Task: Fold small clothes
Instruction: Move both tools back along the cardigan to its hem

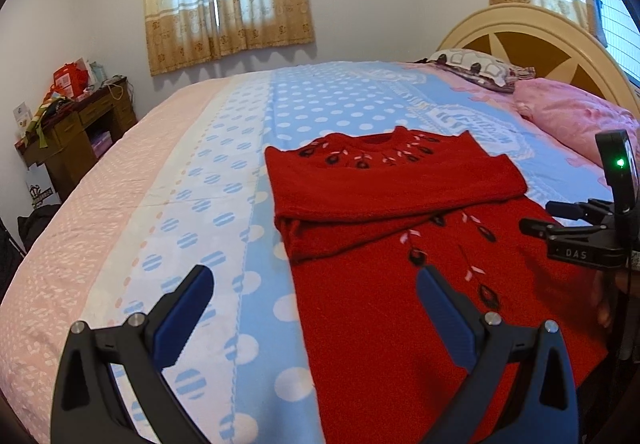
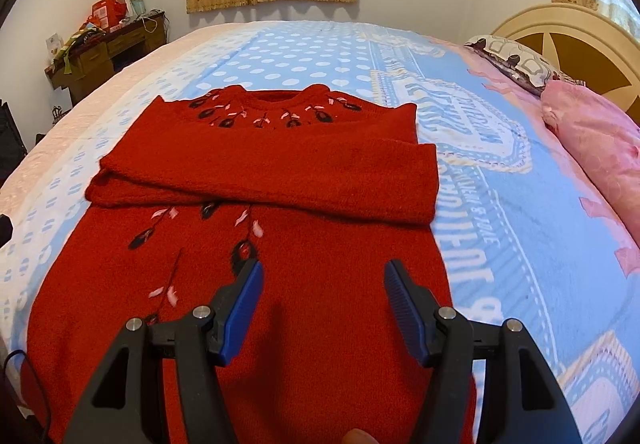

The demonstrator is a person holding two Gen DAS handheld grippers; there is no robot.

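Observation:
A red knit sweater point(image 1: 404, 264) with black and pink leaf embroidery lies flat on the bed, collar far from me, both sleeves folded across the chest. It also shows in the right wrist view point(image 2: 272, 180). My left gripper point(image 1: 316, 284) is open and empty, above the sweater's lower left edge, one finger over the sheet and one over the fabric. My right gripper point(image 2: 323, 276) is open and empty, above the sweater's lower body. The right gripper's body point(image 1: 584, 240) shows at the right edge of the left wrist view.
The bed sheet point(image 1: 240, 132) is blue with white dots and a pink band on the left. Pink pillows point(image 2: 600, 148) and a patterned pillow point(image 1: 476, 66) lie by the cream headboard point(image 1: 536, 40). A cluttered wooden desk point(image 1: 76, 132) stands left of the bed.

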